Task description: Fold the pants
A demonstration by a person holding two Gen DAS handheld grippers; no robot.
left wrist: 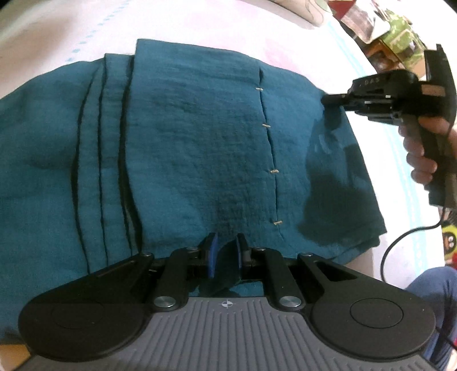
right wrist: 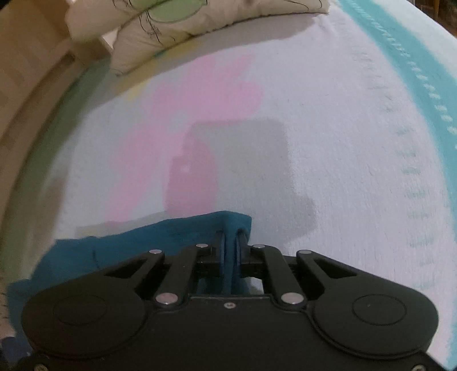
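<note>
So the teal pants [left wrist: 200,137] lay folded flat on a pale bedsheet [left wrist: 57,34], spreading away from the left gripper [left wrist: 225,248] and out to both sides of it. Several stacked fabric edges ran as dark lines left of that gripper's fingers. A seam with four small tan stitches [left wrist: 274,171] ran just right of them, heading away from the gripper.

Left gripper's jaws were nearly together, clamped on a pinch of the near edge of the pants; a dark fold of cloth stood up between the blue pads [left wrist: 212,254].

Right gripper [right wrist: 230,242] was clamped on the pants too: teal cloth bunched between its two blue pads [right wrist: 221,251], jaws close together on it. In the right wrist view the pants [right wrist: 128,239] trailed off to the left of and below its fingers, with a corner humped up right at the tips. Bare sheet [right wrist: 328,157] with a pink patch lay beyond the tips.

From the left wrist view the right gripper [left wrist: 328,101] sat well off to the right and farther out, tips touching the pants' far right edge, and a hand [left wrist: 422,159] wrapped the handle. A black cable [left wrist: 400,242] hung under it.

A pillow [right wrist: 185,25] lay far ahead of the right gripper, up left. Cluttered items [left wrist: 385,34] sat past the sheet's edge, blurred.
</note>
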